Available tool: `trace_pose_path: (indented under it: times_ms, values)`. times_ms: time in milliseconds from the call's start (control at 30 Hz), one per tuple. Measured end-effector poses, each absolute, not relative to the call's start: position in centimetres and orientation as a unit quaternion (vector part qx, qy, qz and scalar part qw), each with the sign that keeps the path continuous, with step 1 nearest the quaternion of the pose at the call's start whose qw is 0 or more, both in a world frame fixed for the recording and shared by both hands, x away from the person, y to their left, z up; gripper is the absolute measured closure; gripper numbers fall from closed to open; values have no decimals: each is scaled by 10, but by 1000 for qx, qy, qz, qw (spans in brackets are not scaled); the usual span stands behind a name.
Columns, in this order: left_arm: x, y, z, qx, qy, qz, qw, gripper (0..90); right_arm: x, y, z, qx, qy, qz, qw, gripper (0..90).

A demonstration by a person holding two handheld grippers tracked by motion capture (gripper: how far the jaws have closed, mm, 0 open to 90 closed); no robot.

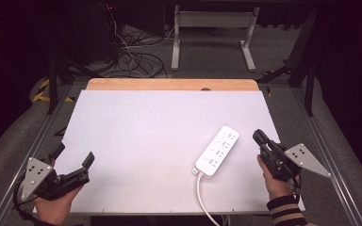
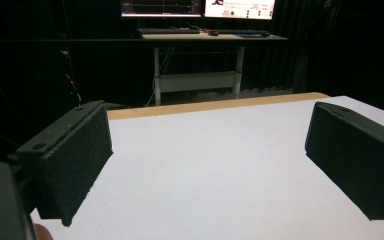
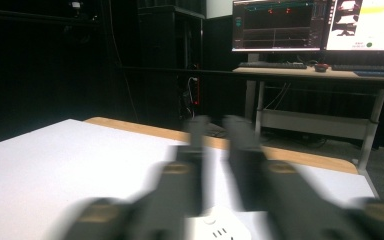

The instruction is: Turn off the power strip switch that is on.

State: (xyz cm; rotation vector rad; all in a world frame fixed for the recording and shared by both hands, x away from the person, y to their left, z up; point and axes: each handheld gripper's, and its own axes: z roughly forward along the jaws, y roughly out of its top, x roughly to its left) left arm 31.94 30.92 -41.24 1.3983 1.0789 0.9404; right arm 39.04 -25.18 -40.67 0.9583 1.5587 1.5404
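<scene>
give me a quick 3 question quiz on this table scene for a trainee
1. True or false: the left gripper has its jaws spread wide apart.
2. Which item lies on the white table?
A. a keyboard
B. a power strip
C. a mug
3. Fill in: the power strip lies nearer the ____ gripper.

Key
1. True. In the left gripper view the two pads stand far apart with bare table between them.
2. B. The white power strip lies there with its cord running off the near edge.
3. Right. The right gripper sits just beside the strip, its jaws nearly together and blurred in its own view.
</scene>
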Motion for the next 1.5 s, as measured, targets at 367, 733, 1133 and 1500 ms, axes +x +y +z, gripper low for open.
trace_pose_path:
  times_ms: [367,733,1133,1500]
  values:
    - [319,309,-412,590,453,395,539,52,396,-246,-408,389,593,575,408,73]
    - [319,309,-412,590,453,395,538,52,397,-248,-408,397,589,572,411,63]
    - [319,310,-412,590,454,394,539,53,399,-247,-409,400,596,564,409,75]
    - [321,307,-412,594,449,390,542,53,396,-246,-410,402,604,556,407,76]
